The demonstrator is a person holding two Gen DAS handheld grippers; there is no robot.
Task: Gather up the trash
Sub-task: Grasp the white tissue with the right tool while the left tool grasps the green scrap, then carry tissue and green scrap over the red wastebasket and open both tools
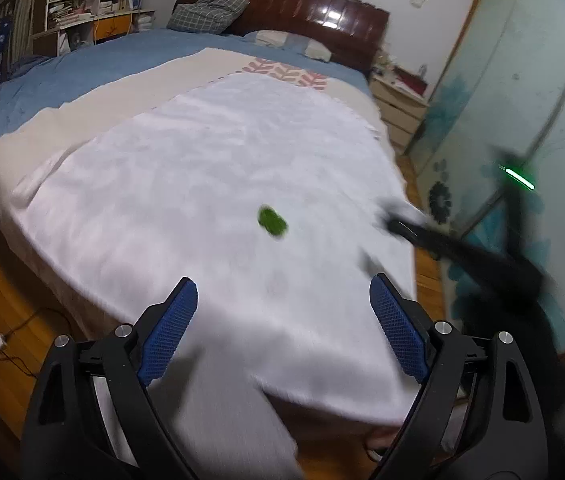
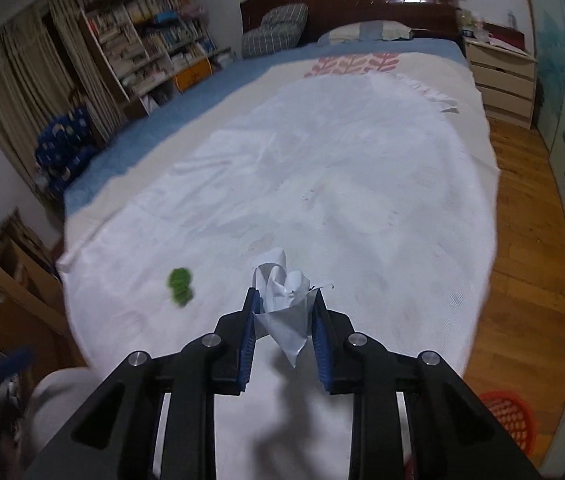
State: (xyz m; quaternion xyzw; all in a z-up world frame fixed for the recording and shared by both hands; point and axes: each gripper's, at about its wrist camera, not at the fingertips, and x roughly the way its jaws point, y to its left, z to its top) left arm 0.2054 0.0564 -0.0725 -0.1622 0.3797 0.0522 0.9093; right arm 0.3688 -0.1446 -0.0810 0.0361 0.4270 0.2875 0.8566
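Right gripper (image 2: 284, 300) has its blue-padded jaws drawn in on a crumpled white paper (image 2: 282, 300), which stands up between them with one corner hanging below, lifted just above the near end of the bed; no earlier view is on hand, so only this pinch can be told. Left gripper (image 1: 282, 284) hovers over the same near end with its jaws spread wide and nothing between them. A small green scrap (image 1: 272, 222) lies on the white sheet (image 1: 210, 168), alone near the middle of the near half, ahead of the left gripper and to the left of the held paper in the right wrist view. Under the white sheet lies a cream cover (image 2: 466, 92) with a pink leaf print at its far end, and under that a blue bedspread (image 1: 94, 68) reaching to the left side and the far end. At the far end stand a dark glossy wooden headboard (image 1: 302, 8), a checked pillow (image 1: 206, 12) and a pale pillow (image 2: 366, 32). A crowded bookshelf (image 2: 154, 32) and beige curtains (image 2: 30, 64) fill the far left, a pale chest of drawers (image 2: 498, 80) sits at the far right beside a glass door with flower prints (image 1: 522, 80), and a red mesh basket (image 2: 506, 420) stands on the wooden floor (image 2: 522, 280) near right
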